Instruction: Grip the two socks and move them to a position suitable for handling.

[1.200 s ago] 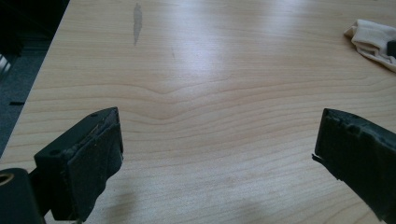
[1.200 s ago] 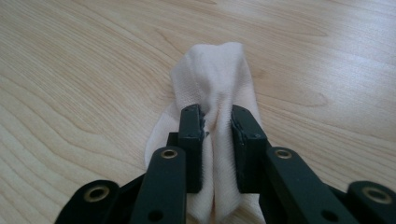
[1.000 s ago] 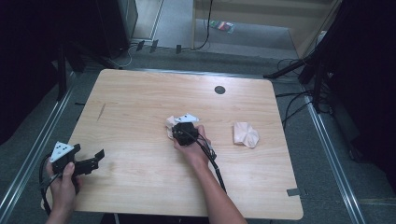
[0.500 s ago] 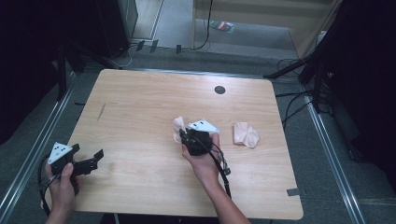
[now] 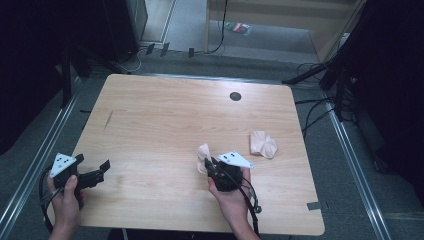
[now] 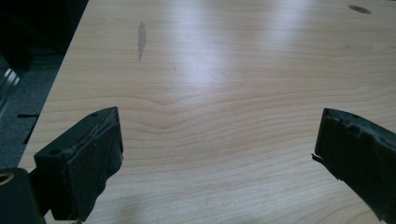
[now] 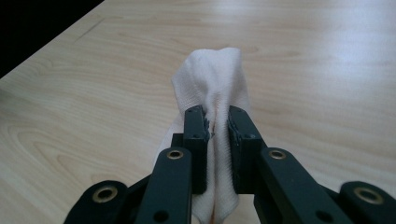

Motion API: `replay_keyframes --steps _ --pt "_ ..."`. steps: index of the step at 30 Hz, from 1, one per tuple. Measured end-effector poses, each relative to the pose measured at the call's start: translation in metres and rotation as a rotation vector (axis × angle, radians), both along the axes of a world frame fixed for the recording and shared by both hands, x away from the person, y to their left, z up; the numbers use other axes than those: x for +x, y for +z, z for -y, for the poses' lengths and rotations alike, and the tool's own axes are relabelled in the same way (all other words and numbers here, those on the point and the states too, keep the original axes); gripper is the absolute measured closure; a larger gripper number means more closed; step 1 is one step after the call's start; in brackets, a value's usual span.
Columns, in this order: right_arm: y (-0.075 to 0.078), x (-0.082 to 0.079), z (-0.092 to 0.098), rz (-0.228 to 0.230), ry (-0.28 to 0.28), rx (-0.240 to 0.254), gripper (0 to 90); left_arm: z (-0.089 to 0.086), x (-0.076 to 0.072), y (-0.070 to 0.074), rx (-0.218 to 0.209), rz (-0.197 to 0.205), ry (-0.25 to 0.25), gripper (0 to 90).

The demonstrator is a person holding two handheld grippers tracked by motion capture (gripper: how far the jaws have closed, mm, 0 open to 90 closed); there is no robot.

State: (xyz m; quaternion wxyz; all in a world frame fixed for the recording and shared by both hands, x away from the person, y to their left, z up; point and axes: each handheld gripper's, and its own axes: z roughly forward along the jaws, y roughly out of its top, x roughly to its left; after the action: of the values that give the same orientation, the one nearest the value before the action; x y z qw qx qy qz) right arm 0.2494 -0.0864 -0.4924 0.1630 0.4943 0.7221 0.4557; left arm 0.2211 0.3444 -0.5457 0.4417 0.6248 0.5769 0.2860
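Note:
A pale pinkish-white cloth [image 7: 212,84] is pinched between the jaws of my right gripper [image 7: 217,122], which is shut on it; the fabric bulges up past the tips and hangs below them. From above, that cloth [image 5: 203,152] sticks out to the left of the right gripper [image 5: 211,164], just over the near middle of the table. A second crumpled cloth [image 5: 263,144] of the same colour lies on the table to the right. My left gripper [image 5: 93,163] rests at the near left corner, and its open jaws [image 6: 219,135] have only bare wood between them.
The light wooden table [image 5: 165,110] has a dark round cable hole [image 5: 235,96] near its far edge and a faint grey smear [image 5: 108,119] at the left. Cables and dark stands lie on the floor around it.
My right gripper has carried the cloth toward the near edge and a little to the right, lifting it slightly. The left gripper has stayed where it was.

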Motion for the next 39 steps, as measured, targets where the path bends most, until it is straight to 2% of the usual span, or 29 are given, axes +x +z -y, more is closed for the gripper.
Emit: replay_keyframes --steps 2,4,9,14,18,21,22,23,26,27,28,31,33,35,38,39 --pt "-0.005 -0.006 0.001 -0.024 -0.007 0.011 80.2 0.003 -0.002 0.002 0.004 0.013 0.002 1.0" --pt "-0.01 -0.012 -0.001 -0.018 -0.012 -0.008 80.2 0.008 -0.003 0.005 0.015 0.027 -0.001 1.0" --pt "-0.019 -0.022 -0.019 -0.027 0.009 -0.029 80.1 0.025 -0.008 0.012 0.006 0.047 -0.04 1.0" --pt "-0.03 -0.028 -0.032 -0.047 0.015 -0.021 80.0 0.052 -0.015 0.02 -0.015 0.054 -0.105 1.0" --pt "-0.042 -0.031 -0.04 -0.069 0.021 -0.041 79.1 0.078 -0.019 0.024 -0.006 0.062 -0.177 1.0" --pt "-0.046 -0.028 -0.041 -0.09 0.051 -0.014 57.2 0.089 -0.019 0.023 0.004 0.047 -0.211 1.0" --pt "-0.045 -0.027 -0.04 -0.088 0.054 -0.003 51.3 0.094 -0.019 0.022 0.007 0.043 -0.221 1.0" --pt "-0.041 -0.028 -0.037 -0.075 0.039 0.007 49.3 0.096 -0.019 0.022 0.008 0.041 -0.229 1.0" --pt "-0.032 -0.032 -0.031 -0.021 0.017 -0.01 55.3 0.102 -0.02 0.022 0.011 0.037 -0.237 1.0" --pt "-0.028 -0.037 -0.031 0.004 0.033 -0.018 59.9 0.103 -0.02 0.022 0.009 0.036 -0.236 1.0" --pt "-0.026 -0.039 -0.031 0.009 0.057 -0.015 63.1 0.103 -0.02 0.022 0.006 0.032 -0.234 1.0" --pt "-0.03 -0.05 -0.045 -0.017 0.166 -0.042 71.2 0.104 -0.02 0.022 -0.013 0.014 -0.229 1.0" --pt "-0.038 -0.053 -0.056 -0.027 0.22 -0.089 73.6 0.107 -0.02 0.021 -0.011 0.006 -0.232 1.0" --pt "-0.043 -0.052 -0.061 -0.024 0.233 -0.124 74.2 0.109 -0.02 0.02 -0.004 0.007 -0.239 1.1" --pt "-0.048 -0.05 -0.064 -0.026 0.236 -0.144 73.7 0.115 -0.021 0.02 0.007 0.0 -0.261 1.1" --pt "-0.051 -0.048 -0.064 -0.043 0.24 -0.134 73.2 0.116 -0.021 0.019 0.011 -0.004 -0.265 1.1"
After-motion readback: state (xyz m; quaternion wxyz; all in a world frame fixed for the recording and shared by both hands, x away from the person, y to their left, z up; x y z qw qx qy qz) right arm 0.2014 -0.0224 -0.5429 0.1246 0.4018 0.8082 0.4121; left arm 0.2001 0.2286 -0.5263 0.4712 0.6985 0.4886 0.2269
